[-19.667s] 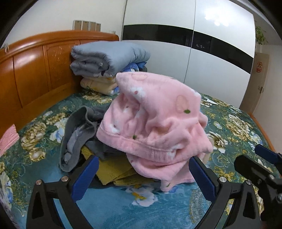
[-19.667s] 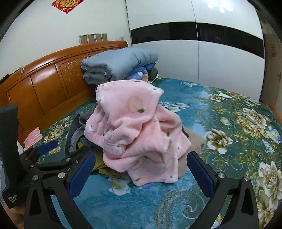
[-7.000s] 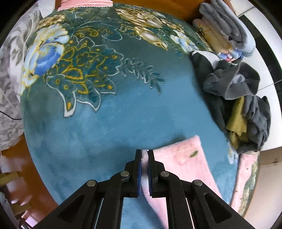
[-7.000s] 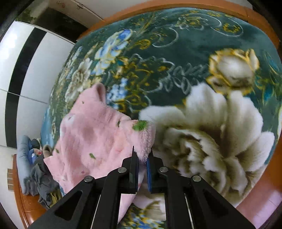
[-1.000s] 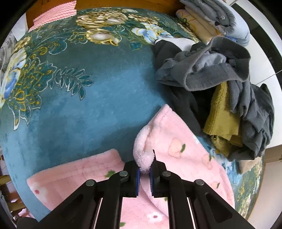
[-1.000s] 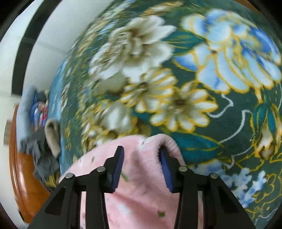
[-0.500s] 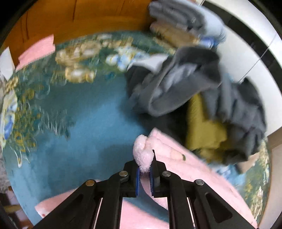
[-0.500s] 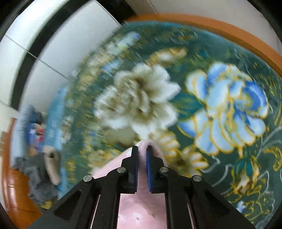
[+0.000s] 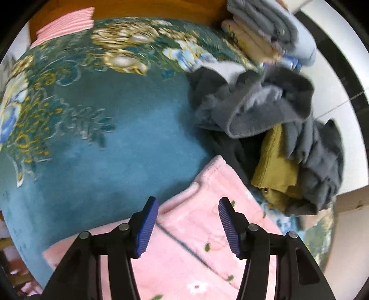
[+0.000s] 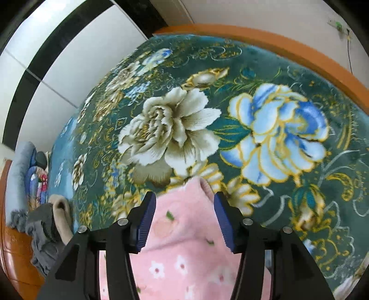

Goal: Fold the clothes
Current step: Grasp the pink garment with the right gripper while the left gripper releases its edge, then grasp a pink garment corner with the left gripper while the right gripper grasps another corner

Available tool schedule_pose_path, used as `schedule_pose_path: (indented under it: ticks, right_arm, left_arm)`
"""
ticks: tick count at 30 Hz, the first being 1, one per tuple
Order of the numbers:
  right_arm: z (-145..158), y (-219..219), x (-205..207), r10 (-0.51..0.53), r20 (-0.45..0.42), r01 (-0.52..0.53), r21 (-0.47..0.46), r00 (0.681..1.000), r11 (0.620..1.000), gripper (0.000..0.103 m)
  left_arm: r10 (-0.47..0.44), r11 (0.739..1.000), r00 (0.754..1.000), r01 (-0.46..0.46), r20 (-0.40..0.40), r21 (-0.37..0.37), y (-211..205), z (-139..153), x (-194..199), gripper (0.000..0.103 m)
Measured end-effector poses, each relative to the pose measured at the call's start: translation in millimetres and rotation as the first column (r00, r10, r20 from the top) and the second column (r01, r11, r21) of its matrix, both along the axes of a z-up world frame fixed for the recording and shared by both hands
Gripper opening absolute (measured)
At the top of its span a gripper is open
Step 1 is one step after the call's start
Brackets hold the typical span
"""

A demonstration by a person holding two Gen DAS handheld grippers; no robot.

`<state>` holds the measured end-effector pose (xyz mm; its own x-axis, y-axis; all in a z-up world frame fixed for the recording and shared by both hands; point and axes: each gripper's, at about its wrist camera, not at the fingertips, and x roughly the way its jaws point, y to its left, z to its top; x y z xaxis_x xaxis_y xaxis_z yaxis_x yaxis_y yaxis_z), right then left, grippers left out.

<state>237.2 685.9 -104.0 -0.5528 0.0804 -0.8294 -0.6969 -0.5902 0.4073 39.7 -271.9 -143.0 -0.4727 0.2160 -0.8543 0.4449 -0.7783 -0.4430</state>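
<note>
Left wrist view: we're looking down on the bed, teal floral blanket (image 9: 129, 129) filling most of the frame, a bit motion-blurred.
Left claw: our left gripper (image 9: 188, 221) has its jaws spread wide, nothing pinched, blue pads either side of the pink fleece garment (image 9: 203, 233).
Pink garment here: lying flat on the blanket at about 6 o'clock, one corner reaching up toward the middle of the frame, a folded layer on top.
Unfolded pile: grey clothes (image 9: 265, 108) and a mustard-yellow piece (image 9: 274, 170) heaped at 3 o'clock, just beside the pink garment's far edge; can't tell if they touch.
Folded stack: grey-blue and cream bedding (image 9: 272, 30) at 1 o'clock, against the wooden headboard (image 9: 150, 9).
Other bits: a pink ribbed cloth (image 9: 64, 23) at 11 o'clock by the headboard.
Right wrist view: same blanket (image 10: 265, 143), big cream and blue flowers dead centre.
Right claw: our right gripper (image 10: 184, 217) is wide open too, holding nothing, with the pink garment's (image 10: 184, 242) rounded end lying between the pads at 6 o'clock.
Bed edge: orange wooden frame (image 10: 288, 53) curving from 12 to 3 o'clock.
Room: white wardrobe doors with a black band (image 10: 57, 57) at 10 to 11 o'clock, white wall (image 10: 265, 16) at 1 o'clock.
Far end: the bedding stack (image 10: 23, 170) and grey heap (image 10: 43, 230) show small at 8 to 9 o'clock.
</note>
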Motion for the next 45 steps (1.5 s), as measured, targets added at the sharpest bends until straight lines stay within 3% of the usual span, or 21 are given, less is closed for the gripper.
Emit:
schedule_pose_path:
  ticks: [2,5,10,15,18,21,26,31,32,33,34,35,38,42,45]
  right_arm:
    - [1.1,-8.1,19.0,0.0,0.002,0.0,-0.003,1.0,1.0,0.054]
    - [1.8,-20.0,48.9,-0.003,0.003,0.003,-0.011,1.0,1.0,0.054]
    - [3.0,-39.8,98.6,-0.007,0.007,0.008,-0.025,1.0,1.0,0.054]
    - [-4.5,-56.1,151.8,-0.028,0.022,0.029,-0.072,0.999,0.997,0.054]
    - [-22.2,-66.1,183.3,-0.047,0.032,0.051,-0.151,0.998,0.987,0.068]
    - [-44.6,-76.9,204.4,-0.046,0.033,0.053,-0.239,0.998,0.97,0.069]
    - [-80.2,-94.7,222.4,-0.092,0.036,0.099,-0.349,0.995,0.932,0.069]
    - [-95.1,-108.4,215.7,-0.112,0.038,0.118,-0.384,0.993,0.916,0.068]
    - [-95.8,-110.0,214.4,-0.121,0.046,0.129,-0.38,0.992,0.916,0.065]
    - [-97.0,-110.2,212.9,-0.129,0.056,0.14,-0.389,0.99,0.91,0.045]
    - [-98.3,-110.1,211.3,-0.136,0.066,0.151,-0.402,0.988,0.903,0.013]
    - [-99.5,-110.0,209.8,-0.143,0.077,0.162,-0.415,0.987,0.895,0.006]
    - [-88.0,-110.3,202.9,-0.157,0.005,0.143,-0.43,0.988,0.891,0.005]
    - [-39.9,-101.6,190.7,-0.166,-0.157,0.096,-0.381,0.974,0.92,0.004]
    - [-2.1,-95.2,186.5,-0.176,-0.273,0.075,-0.343,0.946,0.936,0.004]
  left_arm:
    - [0.015,1.0,1.0,-0.015,-0.022,0.02,-18.0,5.2,24.5,0.058]
    - [0.018,0.999,1.0,-0.018,-0.013,-0.029,-45.1,4.8,64.3,0.058]
    - [0.024,0.999,0.999,-0.022,0.042,-0.043,-71.8,-20.4,111.4,0.059]
    - [0.032,0.999,0.997,-0.034,0.071,0.018,-73.6,-51.4,129.6,0.059]
    - [0.044,0.997,0.997,-0.048,0.066,0.061,-72.2,-63.3,131.9,0.058]
    - [0.083,0.991,0.994,-0.09,0.072,0.097,-75.6,-73.4,130.4,0.056]
    - [0.089,0.987,0.994,-0.097,0.064,0.125,-76.7,-77.5,125.0,0.04]
    - [0.095,0.985,0.992,-0.106,0.085,0.135,-76.2,-78.0,125.0,0.009]
    - [0.1,0.985,0.991,-0.111,0.086,0.135,-75.2,-76.9,124.0,0.009]
    - [0.105,0.984,0.991,-0.116,0.086,0.134,-74.3,-75.5,122.8,0.007]
    - [0.111,0.984,0.99,-0.122,0.086,0.134,-73.4,-74.1,121.5,0.006]
    - [0.116,0.983,0.989,-0.127,0.087,0.133,-72.5,-72.8,120.3,0.006]
    - [0.163,0.972,0.985,-0.171,0.06,0.16,-73.1,-57.5,112.2,0.005]
    - [0.195,0.964,0.981,-0.189,-0.016,0.187,-65.1,-17.0,89.9,0.004]
    - [0.187,0.96,0.976,-0.159,-0.108,0.23,-52.0,24.7,75.8,0.004]
